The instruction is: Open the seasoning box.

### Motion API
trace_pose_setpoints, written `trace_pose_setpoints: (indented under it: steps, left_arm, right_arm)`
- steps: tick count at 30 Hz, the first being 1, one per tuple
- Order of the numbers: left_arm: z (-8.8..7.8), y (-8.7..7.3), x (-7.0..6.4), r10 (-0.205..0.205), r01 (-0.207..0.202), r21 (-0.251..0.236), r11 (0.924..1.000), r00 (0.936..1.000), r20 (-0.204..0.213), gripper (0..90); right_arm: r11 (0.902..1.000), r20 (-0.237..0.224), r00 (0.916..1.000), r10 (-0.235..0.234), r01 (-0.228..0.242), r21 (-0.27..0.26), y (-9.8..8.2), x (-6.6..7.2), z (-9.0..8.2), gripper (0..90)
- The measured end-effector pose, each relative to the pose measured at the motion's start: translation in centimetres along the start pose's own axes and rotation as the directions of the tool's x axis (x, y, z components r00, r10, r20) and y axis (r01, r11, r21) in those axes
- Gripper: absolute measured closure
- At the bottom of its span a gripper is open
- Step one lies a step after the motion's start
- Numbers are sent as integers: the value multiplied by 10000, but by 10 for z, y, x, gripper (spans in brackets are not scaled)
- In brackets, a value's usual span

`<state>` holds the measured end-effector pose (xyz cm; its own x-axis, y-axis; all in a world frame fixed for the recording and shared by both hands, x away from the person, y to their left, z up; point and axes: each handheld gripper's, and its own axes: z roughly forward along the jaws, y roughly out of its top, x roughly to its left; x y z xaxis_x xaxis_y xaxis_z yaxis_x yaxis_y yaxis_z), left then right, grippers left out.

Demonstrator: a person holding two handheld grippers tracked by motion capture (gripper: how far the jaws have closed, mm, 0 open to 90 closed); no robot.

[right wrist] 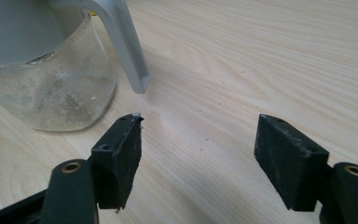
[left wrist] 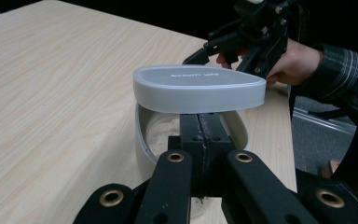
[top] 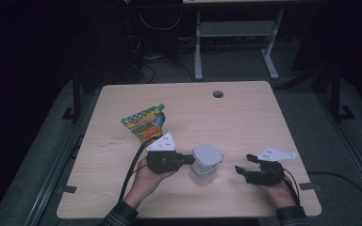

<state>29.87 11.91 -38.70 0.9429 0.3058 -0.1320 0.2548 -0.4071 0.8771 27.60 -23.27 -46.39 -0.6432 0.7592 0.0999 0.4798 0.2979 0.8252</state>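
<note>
Pale wood table point(top: 245, 117) carries a clear plastic container point(top: 202, 173) with a grey lid point(top: 207, 155), sitting near the front edge between the two hands. Just left of the container, the left gripper point(top: 188, 159) reaches its side, jaws pressed together below the lid; they seem to pinch the container's handle or rim, though the contact is hidden. White powdery residue clouds the container's inside. Right of the container, a little apart, the right gripper point(top: 243, 164) rests on the table with jaws spread and nothing between them. Behind and left of the container lies a colourful spouted pouch point(top: 144, 123).
</note>
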Motion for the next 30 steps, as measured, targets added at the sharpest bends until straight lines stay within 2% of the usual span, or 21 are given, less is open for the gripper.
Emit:
trace_pose_setpoints:
  steps: [11,23,30]
  left_arm:
    - [5,9,2,28,-31,125,9999,9997,236,900]
    - [6,24,8,111,-107,-145,9998,9994,327,900]
    - [12,30,11,239,-234,-107,9997,9985,483,899]
  right_arm:
    - [10000,7,10000,9,-9,-14,0,0,0,313]
    - [10000,13,10000,52,-52,14,-2,0,-2,313]
    - [9999,80,9999,102,-102,-54,-5,0,-5,313]
